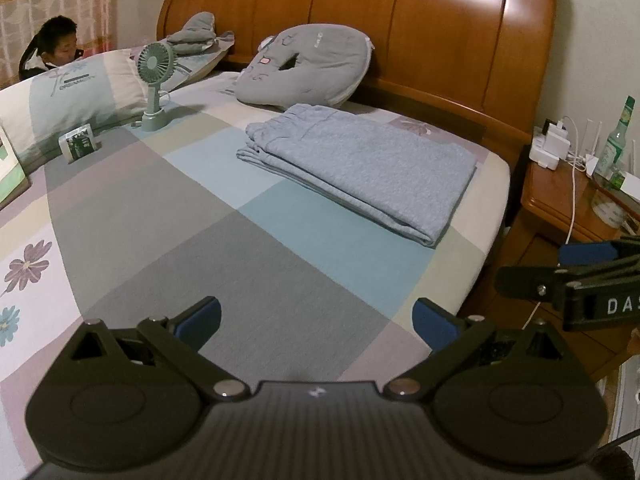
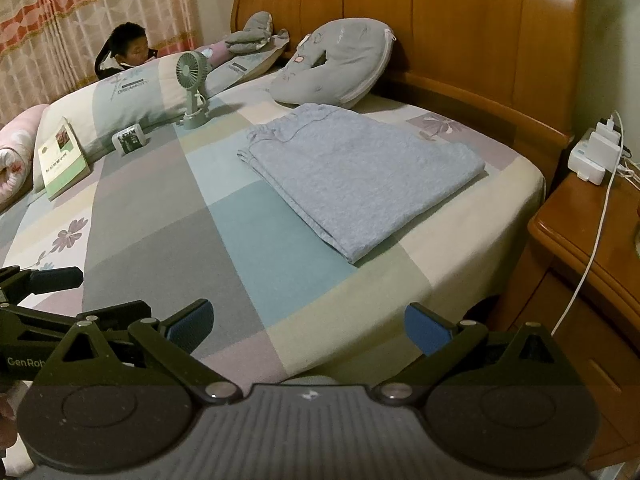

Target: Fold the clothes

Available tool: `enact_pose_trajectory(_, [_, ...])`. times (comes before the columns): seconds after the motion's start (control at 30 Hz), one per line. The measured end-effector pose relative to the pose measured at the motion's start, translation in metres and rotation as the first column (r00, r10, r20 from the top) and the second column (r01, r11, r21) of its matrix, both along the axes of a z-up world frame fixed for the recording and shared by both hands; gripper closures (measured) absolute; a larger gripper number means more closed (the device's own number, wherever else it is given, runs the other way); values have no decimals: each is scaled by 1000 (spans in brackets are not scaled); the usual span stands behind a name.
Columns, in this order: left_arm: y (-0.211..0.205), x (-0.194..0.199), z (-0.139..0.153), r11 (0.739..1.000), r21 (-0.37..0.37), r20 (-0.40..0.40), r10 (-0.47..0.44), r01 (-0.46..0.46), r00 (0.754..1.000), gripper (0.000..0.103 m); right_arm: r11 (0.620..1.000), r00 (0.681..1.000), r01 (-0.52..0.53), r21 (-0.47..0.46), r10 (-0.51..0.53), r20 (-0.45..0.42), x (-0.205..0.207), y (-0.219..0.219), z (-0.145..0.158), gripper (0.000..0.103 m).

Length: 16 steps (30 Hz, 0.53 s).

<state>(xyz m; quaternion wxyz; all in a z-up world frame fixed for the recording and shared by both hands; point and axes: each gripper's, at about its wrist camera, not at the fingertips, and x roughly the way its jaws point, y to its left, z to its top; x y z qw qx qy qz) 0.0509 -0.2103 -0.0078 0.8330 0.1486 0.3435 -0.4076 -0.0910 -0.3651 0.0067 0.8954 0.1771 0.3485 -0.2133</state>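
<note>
Light grey-blue trousers [image 1: 360, 168] [image 2: 360, 172] lie folded flat into a neat rectangle on the patchwork bedsheet [image 1: 224, 256], waistband toward the headboard. My left gripper [image 1: 318, 326] hangs open over the sheet, well short of the trousers, nothing between its blue pads. The right gripper [image 2: 306, 326] is open too, over the bed's near edge, and holds nothing. Each gripper shows in the other's view: the right one [image 1: 560, 280] at the far right, the left one [image 2: 60, 300] at the lower left.
A grey cushion [image 1: 308, 66] leans on the wooden headboard [image 1: 400, 12]. A small green fan [image 1: 154, 84], a small box [image 1: 78, 142], a book [image 2: 62, 158] and pillows [image 1: 68, 100] lie at the left. A person [image 1: 56, 46] sits behind the pillows. A nightstand [image 2: 592, 240] with chargers stands right.
</note>
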Motion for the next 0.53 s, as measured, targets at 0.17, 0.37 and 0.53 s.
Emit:
enact_pose_trajectory(0.17, [-2,0,0,1000,-1,2,-4,4,1000,1,1000,1000,-1,1,1,-3,1,0,-1,0])
enact_pose_trajectory(0.37, [-2,-1,1,1000,-2,3,-9,9,1000,1,1000,1000,-3,3,3,-3,1,-1,-1,0])
enact_pose_trajectory(0.53, [-3,-1,1,1000,-1,3,-13,13,1000,1,1000,1000,-4,4,4,-4,0,0,-1,0])
